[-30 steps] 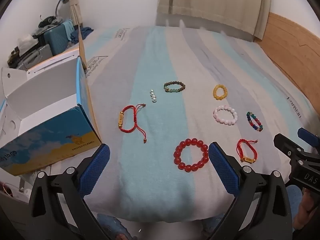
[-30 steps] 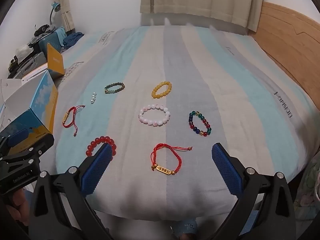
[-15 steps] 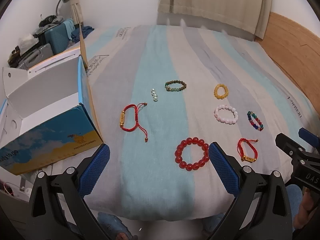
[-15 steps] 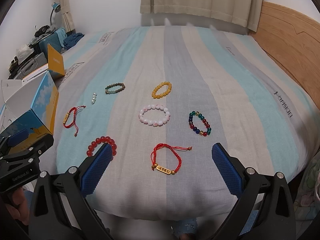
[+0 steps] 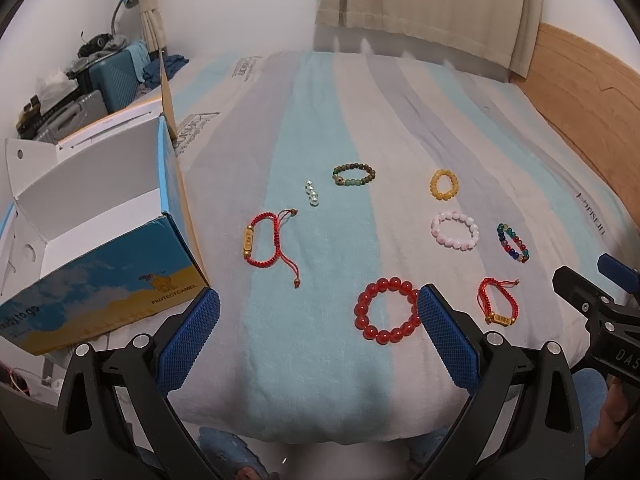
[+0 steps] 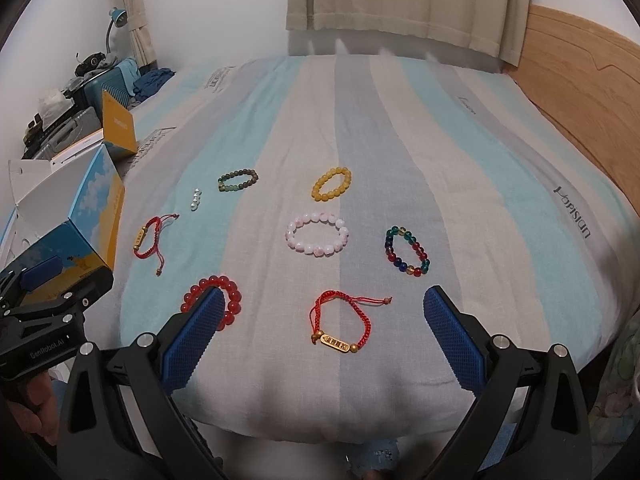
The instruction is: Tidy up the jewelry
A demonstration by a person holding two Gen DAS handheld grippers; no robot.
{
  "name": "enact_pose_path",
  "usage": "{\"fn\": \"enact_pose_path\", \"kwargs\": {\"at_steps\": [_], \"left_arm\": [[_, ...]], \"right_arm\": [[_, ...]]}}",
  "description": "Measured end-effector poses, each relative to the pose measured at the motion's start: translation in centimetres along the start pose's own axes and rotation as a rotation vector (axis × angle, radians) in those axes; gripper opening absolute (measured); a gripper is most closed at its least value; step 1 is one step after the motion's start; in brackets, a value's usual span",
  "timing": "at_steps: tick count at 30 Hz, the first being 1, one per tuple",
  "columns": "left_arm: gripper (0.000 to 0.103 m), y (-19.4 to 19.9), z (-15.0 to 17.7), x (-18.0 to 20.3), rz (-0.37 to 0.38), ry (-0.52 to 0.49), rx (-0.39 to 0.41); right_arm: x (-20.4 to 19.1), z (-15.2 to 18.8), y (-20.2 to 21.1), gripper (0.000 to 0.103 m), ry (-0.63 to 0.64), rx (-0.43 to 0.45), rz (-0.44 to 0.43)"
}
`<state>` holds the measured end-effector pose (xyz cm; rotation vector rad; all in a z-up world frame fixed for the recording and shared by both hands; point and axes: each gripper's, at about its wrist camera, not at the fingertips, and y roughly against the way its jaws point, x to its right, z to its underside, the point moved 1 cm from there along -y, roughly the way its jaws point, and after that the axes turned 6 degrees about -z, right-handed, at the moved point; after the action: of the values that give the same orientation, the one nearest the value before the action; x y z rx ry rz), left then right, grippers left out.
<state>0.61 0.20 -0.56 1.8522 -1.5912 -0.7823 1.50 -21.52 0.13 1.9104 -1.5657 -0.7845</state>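
Several bracelets lie spread on a striped bed. Nearest me are a red bead bracelet (image 5: 387, 310) (image 6: 212, 295) and a red cord bracelet with a gold plate (image 6: 340, 326) (image 5: 498, 301). Further off lie a second red cord bracelet (image 5: 266, 240) (image 6: 150, 238), a pink bead bracelet (image 6: 317, 234), a multicolour one (image 6: 408, 251), a yellow one (image 6: 332, 183), a green-brown one (image 6: 239, 181) and a short pearl string (image 6: 195, 199). An open blue-and-yellow box (image 5: 92, 236) stands at the bed's left edge. My left gripper (image 5: 318, 330) and right gripper (image 6: 322, 330) hover open over the near edge, holding nothing.
A wooden headboard (image 6: 580, 72) runs along the right. Curtains (image 6: 400, 0) hang behind the bed. Suitcases and clutter (image 5: 100, 80) with a blue lamp stand at the far left. A hand (image 6: 32, 404) holds the left gripper's handle.
Both views have shifted only slightly; the bracelets sit a little lower in the left wrist view. Nothing was picked up or moved.
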Motion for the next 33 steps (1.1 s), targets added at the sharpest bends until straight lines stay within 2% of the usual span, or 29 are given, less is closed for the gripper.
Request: {"fn": "enact_pose_path", "kwargs": {"at_steps": [33], "left_arm": [[0.097,-0.33,0.17,-0.01,0.010,0.006,0.002]], "right_arm": [[0.21,-0.04,-0.54,0.096,0.005,-0.020,0.015]]}}
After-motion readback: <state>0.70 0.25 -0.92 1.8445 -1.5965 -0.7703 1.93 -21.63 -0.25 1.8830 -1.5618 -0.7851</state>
